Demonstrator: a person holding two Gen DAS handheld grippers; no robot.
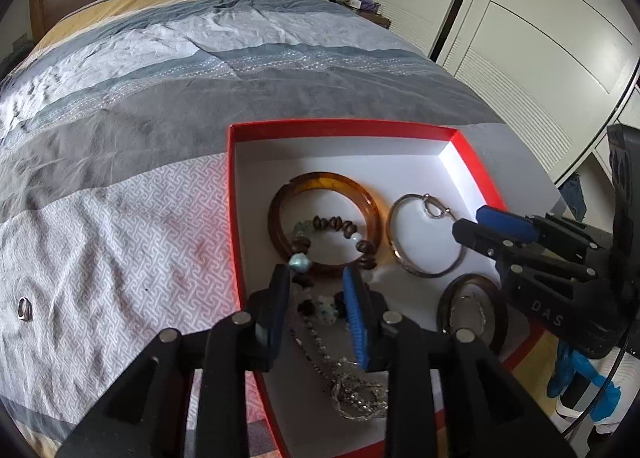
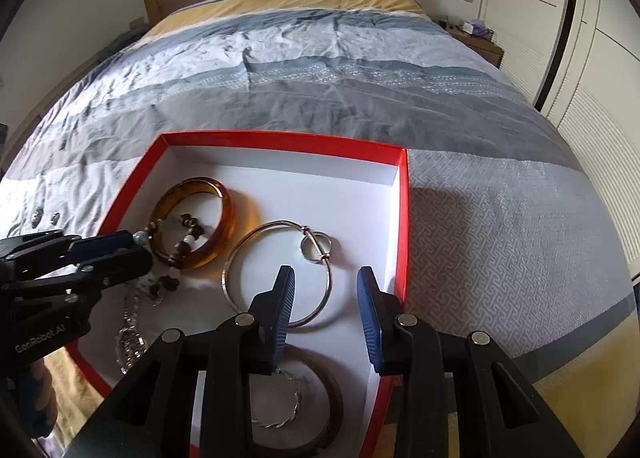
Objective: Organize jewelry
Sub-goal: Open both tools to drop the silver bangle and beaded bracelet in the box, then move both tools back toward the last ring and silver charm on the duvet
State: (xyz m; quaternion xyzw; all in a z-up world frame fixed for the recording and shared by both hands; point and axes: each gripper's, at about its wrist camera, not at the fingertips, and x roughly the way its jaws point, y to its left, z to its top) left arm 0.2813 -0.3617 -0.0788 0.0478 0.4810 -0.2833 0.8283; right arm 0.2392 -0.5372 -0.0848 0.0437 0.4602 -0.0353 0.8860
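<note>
Two hand-held grippers, left (image 1: 316, 278) and right (image 2: 326, 282), both parted and gripping nothing, hover over red box (image 2: 404, 217) on bed (image 2: 360, 105) holding amber bangle (image 2: 192, 221), bead bracelet (image 1: 332, 223), silver bangle (image 2: 276, 274), chain (image 1: 352, 386).

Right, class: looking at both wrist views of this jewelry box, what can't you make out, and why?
- Dark bangle, right wrist view: near side covered by the right gripper body.
- Silver chain, left wrist view: partly behind the left gripper fingers.
- Small ring on the bedspread, left wrist view: too small to tell its design.
- Red box: near edge cut off in both views.
</note>
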